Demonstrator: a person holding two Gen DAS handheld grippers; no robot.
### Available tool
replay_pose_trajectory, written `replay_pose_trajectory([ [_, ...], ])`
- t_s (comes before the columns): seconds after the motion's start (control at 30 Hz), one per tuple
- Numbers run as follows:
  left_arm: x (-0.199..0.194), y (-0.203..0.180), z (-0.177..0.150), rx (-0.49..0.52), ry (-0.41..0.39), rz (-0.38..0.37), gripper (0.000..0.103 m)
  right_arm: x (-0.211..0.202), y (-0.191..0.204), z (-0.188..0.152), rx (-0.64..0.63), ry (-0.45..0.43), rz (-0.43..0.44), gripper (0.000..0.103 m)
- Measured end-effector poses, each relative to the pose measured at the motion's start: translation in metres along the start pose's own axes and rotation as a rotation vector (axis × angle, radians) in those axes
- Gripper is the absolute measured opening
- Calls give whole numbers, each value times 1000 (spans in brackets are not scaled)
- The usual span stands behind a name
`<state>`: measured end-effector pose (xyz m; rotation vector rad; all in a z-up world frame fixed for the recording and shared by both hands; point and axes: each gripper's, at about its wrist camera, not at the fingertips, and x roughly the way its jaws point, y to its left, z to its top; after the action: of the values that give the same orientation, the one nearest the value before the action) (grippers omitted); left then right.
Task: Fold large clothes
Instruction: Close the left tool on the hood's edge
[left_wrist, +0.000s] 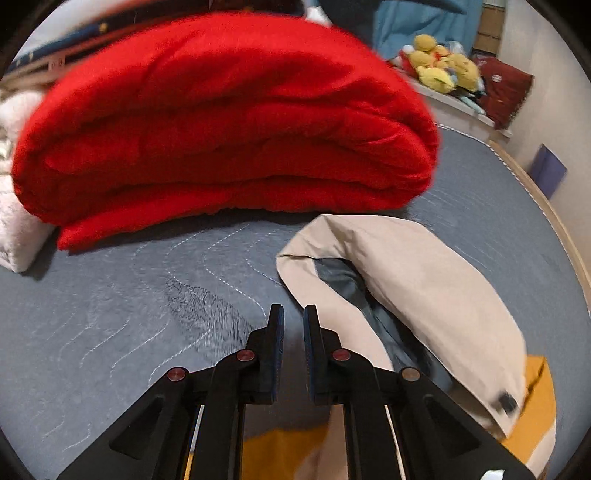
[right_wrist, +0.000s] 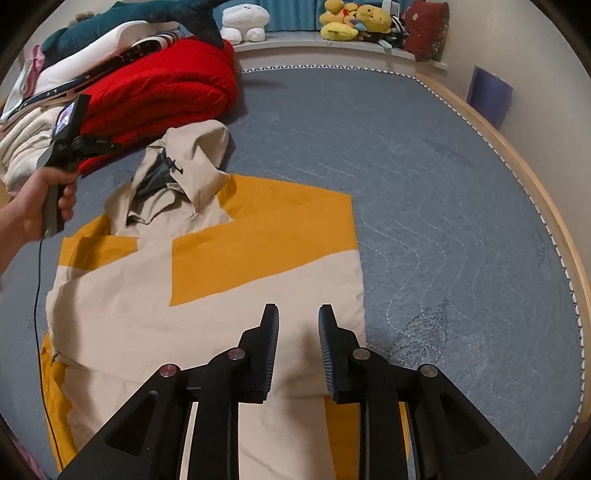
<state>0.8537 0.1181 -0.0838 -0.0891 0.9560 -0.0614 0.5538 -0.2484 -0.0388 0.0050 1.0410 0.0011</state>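
A beige and orange hooded jacket (right_wrist: 207, 280) lies flat on the grey-blue mattress (right_wrist: 424, 192), sleeves folded in over the body, hood (right_wrist: 192, 158) pointing toward the far left. My right gripper (right_wrist: 297, 314) is open and empty, hovering over the jacket's lower beige part. My left gripper (left_wrist: 293, 314) has its jaws slightly apart with nothing between them, above the mattress (left_wrist: 129, 314) just left of the hood (left_wrist: 406, 280). In the right wrist view the left gripper's body (right_wrist: 66, 129) is held by a hand at the far left.
A folded red blanket (left_wrist: 221, 122) lies behind the hood, also seen in the right wrist view (right_wrist: 159, 92), with white and dark bedding (right_wrist: 74, 66) stacked on it. Plush toys (right_wrist: 354, 20) sit on a ledge. The mattress's wooden edge (right_wrist: 535, 192) curves at right.
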Motion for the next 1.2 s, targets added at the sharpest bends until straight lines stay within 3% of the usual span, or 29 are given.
replay_pose_trajectory([
  [0.27,59,23,25,-163,58,-83,20,16,3,-5,-32,16,4,35],
  [0.5,90,20,31,-166,115,-93,21,27,-10,-7,-5,33,-19,44],
  [0.6,93,20,33,-184,125,-104,19,26,-11,-6,0,25,-21,44],
  [0.67,87,16,35,-170,122,-107,10,27,-10,-6,0,29,-9,44],
  [0.77,74,15,33,-147,115,-53,10,24,-7,-6,5,25,2,44],
  [0.87,66,26,30,-201,114,-40,17,21,-6,-6,15,21,11,44],
  [0.93,67,30,28,-229,122,-63,36,17,-7,-6,27,15,25,44],
  [1.03,76,25,25,-234,158,-114,37,12,-6,-5,23,0,26,44],
  [1.17,89,15,25,-224,169,-119,36,16,-8,-5,26,7,19,44],
  [1.2,91,15,24,-237,172,-120,26,18,-8,-5,27,11,17,44],
])
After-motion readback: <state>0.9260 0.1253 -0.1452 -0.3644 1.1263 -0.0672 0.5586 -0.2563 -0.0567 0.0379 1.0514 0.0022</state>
